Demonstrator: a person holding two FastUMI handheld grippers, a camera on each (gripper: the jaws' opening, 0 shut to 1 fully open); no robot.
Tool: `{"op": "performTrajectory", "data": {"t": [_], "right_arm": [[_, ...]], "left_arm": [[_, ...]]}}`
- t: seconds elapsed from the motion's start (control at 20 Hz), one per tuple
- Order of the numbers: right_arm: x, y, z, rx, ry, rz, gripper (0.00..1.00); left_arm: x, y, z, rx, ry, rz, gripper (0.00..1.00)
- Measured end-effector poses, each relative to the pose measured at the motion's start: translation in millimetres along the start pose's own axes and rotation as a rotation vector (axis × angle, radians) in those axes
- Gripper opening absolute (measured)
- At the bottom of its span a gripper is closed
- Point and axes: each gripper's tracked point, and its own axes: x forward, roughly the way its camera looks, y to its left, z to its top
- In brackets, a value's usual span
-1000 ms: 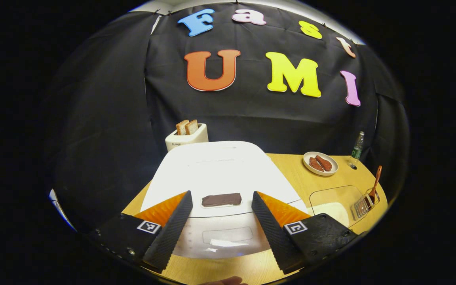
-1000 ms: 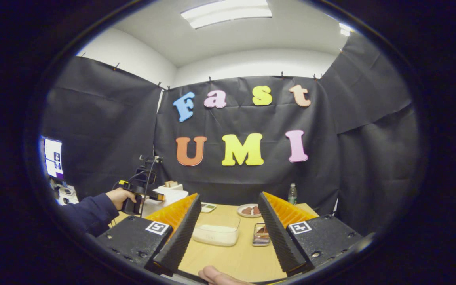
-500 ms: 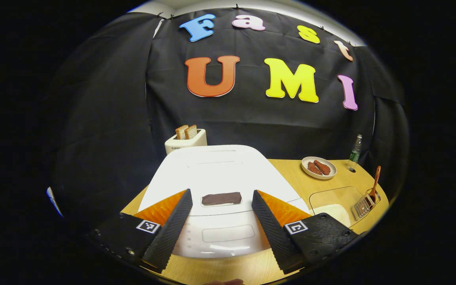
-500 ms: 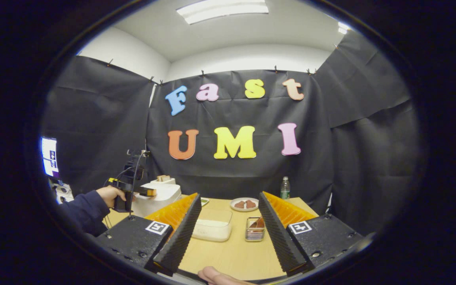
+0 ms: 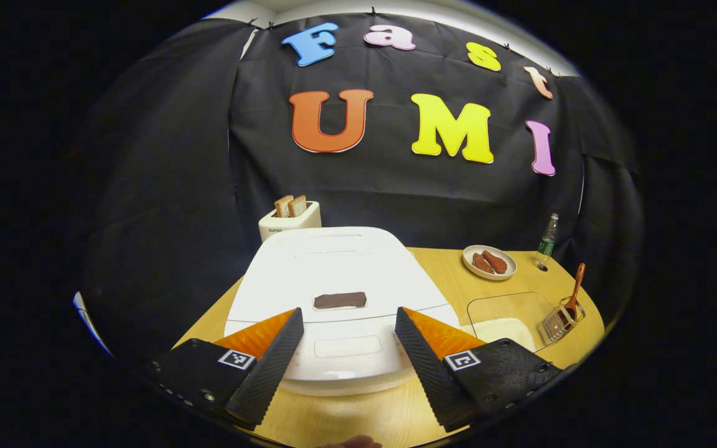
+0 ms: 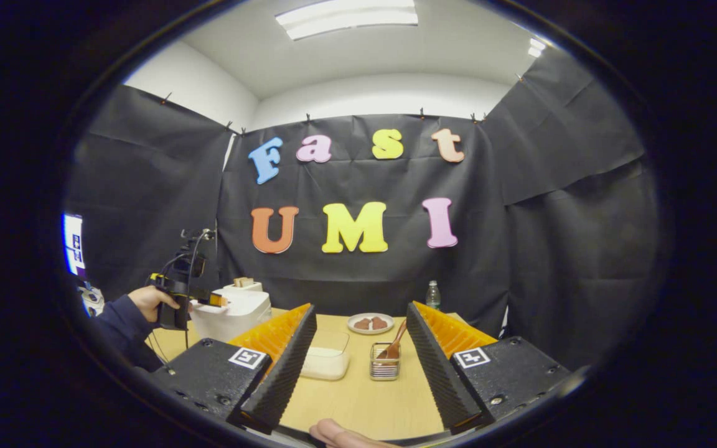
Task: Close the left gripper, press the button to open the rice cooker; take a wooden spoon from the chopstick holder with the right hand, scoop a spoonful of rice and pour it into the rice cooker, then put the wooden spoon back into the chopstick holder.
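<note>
The white rice cooker stands with its lid down, and a dark button sits near the lid's front edge. My left gripper hovers open just in front of and above that button, touching nothing. Farther right, a wooden spoon leans in the wire chopstick holder, beside a clear box of rice. My right gripper is open and empty above the table's near side. Ahead of it are the holder, the spoon and the rice box. A hand holds the left gripper by the cooker.
A toaster with two bread slices stands behind the cooker. A plate of sausages and a water bottle sit at the back right of the wooden table. Black cloth walls close in the booth.
The left gripper has drawn back from the cooker, still open. The right gripper's view has swung so the holder and spoon now lie between its fingers.
</note>
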Motion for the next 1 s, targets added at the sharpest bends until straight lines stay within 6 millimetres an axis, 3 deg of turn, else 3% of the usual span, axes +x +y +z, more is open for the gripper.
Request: {"op": "performTrajectory", "data": {"t": [0.35, 0.7, 0.75, 0.9, 1.0], "right_arm": [[1, -17, -2, 0.019, 0.009, -0.029, 0.93], [28, -40, 14, 0.0, 0.015, -0.096, 0.94], [31, -42, 12, 0.006, 0.026, -0.099, 0.94], [42, -48, 12, 0.028, 0.052, -0.114, 0.94], [46, -53, 9, 0.028, 0.064, -0.126, 0.93]], "left_arm": [[-75, -26, 33, -0.001, -0.164, 0.01, 0.94], [-162, -61, 68, -0.045, -0.303, -0.026, 0.94], [-173, -69, 69, -0.033, -0.314, -0.039, 0.94], [-197, -69, 73, 0.028, -0.353, 0.007, 0.94], [-208, -68, 63, 0.067, -0.368, 0.038, 0.94]]}}
